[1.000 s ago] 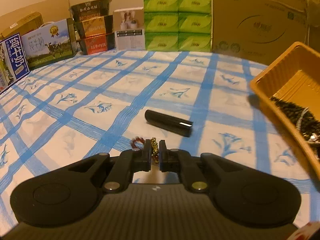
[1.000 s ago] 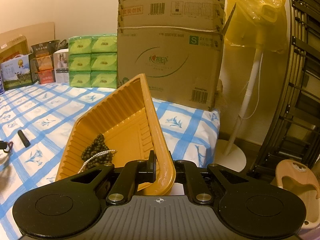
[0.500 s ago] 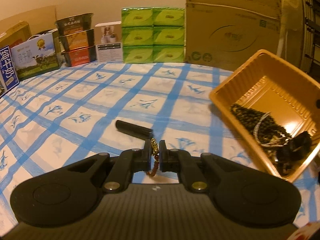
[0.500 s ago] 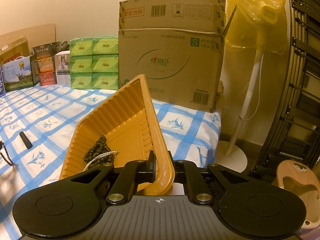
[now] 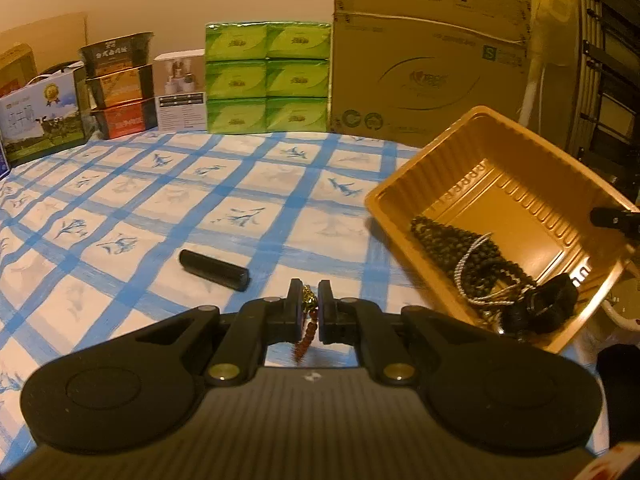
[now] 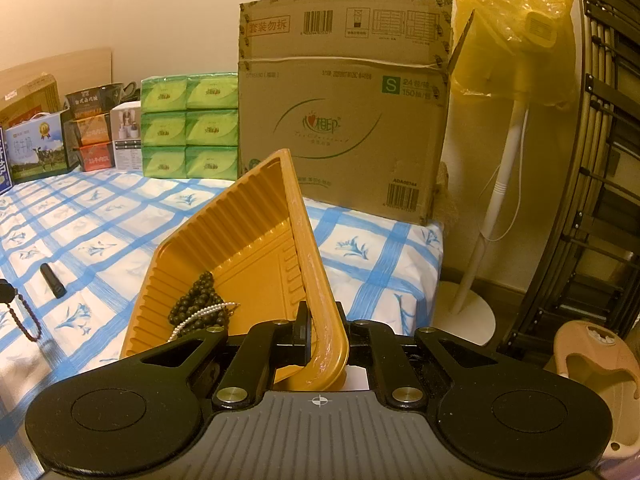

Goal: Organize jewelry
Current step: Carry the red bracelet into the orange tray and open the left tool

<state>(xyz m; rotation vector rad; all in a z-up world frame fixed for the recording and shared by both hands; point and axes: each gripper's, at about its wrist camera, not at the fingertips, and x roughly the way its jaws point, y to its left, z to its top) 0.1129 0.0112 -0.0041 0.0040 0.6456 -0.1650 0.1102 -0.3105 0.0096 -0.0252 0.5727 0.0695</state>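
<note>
A red-brown bead bracelet (image 5: 307,322) with a gold charm dangles, pinched in the left hand-held gripper (image 5: 309,300) above the blue-checked cloth (image 5: 248,184). To its right, the right hand-held gripper (image 6: 323,326) clamps the rim of a tilted orange tray (image 6: 256,220) holding dark beads (image 5: 460,248). A black cylinder (image 5: 214,269) lies nearby.

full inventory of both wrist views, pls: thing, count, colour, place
tray: 1, orange, tilted at the table's right edge
dark bead strand: 1, in tray
pearl strand: 1, white, on the dark beads
red-brown bead bracelet: 1, gold charm, hanging from left gripper
black cylinder: 1, on tablecloth
tablecloth: 1, blue-white check
tissue packs: 6, green, stacked at back
cardboard box: 1, brown, back right
fan: 1, white, yellow-bagged, on floor
left gripper: shut on bracelet
right gripper: shut on tray rim
</note>
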